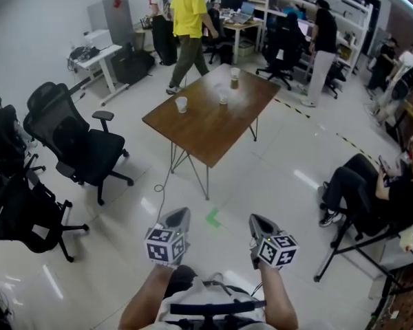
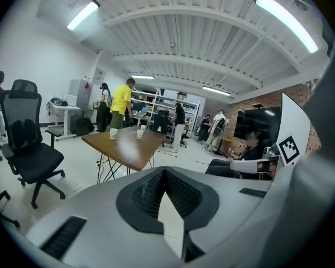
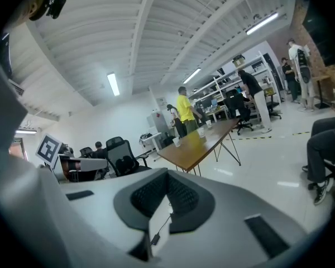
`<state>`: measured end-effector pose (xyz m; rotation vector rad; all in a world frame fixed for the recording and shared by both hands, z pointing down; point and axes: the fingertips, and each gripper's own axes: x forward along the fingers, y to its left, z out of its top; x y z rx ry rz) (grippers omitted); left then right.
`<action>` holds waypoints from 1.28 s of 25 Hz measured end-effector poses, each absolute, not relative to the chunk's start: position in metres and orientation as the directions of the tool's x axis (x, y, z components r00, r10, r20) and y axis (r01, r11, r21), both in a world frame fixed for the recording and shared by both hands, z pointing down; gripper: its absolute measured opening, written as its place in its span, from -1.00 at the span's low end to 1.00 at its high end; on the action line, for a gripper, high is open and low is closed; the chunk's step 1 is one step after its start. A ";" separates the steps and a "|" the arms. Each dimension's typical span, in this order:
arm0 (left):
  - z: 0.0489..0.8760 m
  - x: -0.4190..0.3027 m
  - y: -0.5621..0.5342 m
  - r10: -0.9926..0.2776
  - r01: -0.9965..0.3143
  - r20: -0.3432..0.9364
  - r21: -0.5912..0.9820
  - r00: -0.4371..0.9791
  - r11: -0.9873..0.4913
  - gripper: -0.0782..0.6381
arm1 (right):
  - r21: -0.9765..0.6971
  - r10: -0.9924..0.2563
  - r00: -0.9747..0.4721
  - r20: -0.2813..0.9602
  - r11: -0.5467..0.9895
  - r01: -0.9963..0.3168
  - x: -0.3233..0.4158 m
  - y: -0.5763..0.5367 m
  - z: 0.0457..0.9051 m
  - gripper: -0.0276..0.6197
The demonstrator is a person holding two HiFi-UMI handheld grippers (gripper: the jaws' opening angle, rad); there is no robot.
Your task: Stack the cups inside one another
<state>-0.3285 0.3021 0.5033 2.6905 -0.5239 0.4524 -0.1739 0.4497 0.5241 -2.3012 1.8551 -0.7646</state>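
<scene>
Three white paper cups stand apart on a brown wooden table (image 1: 206,126) across the room: one cup (image 1: 182,104) near its left edge, a second cup (image 1: 223,96) in the middle, a third cup (image 1: 235,76) at the far end. My left gripper (image 1: 178,217) and right gripper (image 1: 259,223) hover side by side over the floor, well short of the table. Both are shut with nothing between the jaws. The left gripper view shows its pads meeting at the left gripper's tip (image 2: 163,172), with cups (image 2: 113,133) far ahead. In the right gripper view the right gripper's tip (image 3: 167,175) is likewise closed.
Black office chairs (image 1: 76,139) stand at the left. A seated person (image 1: 361,188) is at the right beside a folding stand. A person in a yellow shirt (image 1: 188,29) walks behind the table. Desks and shelves line the back wall. A green mark (image 1: 213,218) is on the glossy floor.
</scene>
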 end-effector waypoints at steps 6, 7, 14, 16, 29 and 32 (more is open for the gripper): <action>0.503 -0.311 0.302 -0.296 -0.415 0.387 0.272 0.873 -0.868 -0.81 | -0.381 -0.942 0.126 0.310 -0.245 -0.892 -0.161 0.442 0.523 -0.89; 0.504 -0.307 0.302 -0.293 -0.413 0.390 0.274 0.873 -0.868 -0.81 | -0.381 -0.943 0.126 0.309 -0.244 -0.892 -0.159 0.442 0.523 -0.89; 0.514 -0.268 0.299 -0.258 -0.388 0.398 0.291 0.880 -0.874 -0.81 | -0.393 -0.929 0.150 0.337 -0.283 -0.875 -0.126 0.444 0.537 -0.89; 0.518 -0.259 0.288 -0.255 -0.388 0.405 0.292 0.878 -0.874 -0.81 | -0.399 -0.928 0.154 0.338 -0.290 -0.870 -0.118 0.436 0.540 -0.89; 0.526 -0.191 0.160 -0.227 -0.380 0.424 0.321 0.877 -0.868 -0.81 | -0.370 -0.907 0.170 0.385 -0.321 -0.872 -0.065 0.320 0.542 -0.89; 0.527 -0.177 0.127 -0.230 -0.391 0.435 0.326 0.870 -0.861 -0.81 | -0.355 -0.907 0.173 0.384 -0.318 -0.879 -0.052 0.283 0.535 -0.89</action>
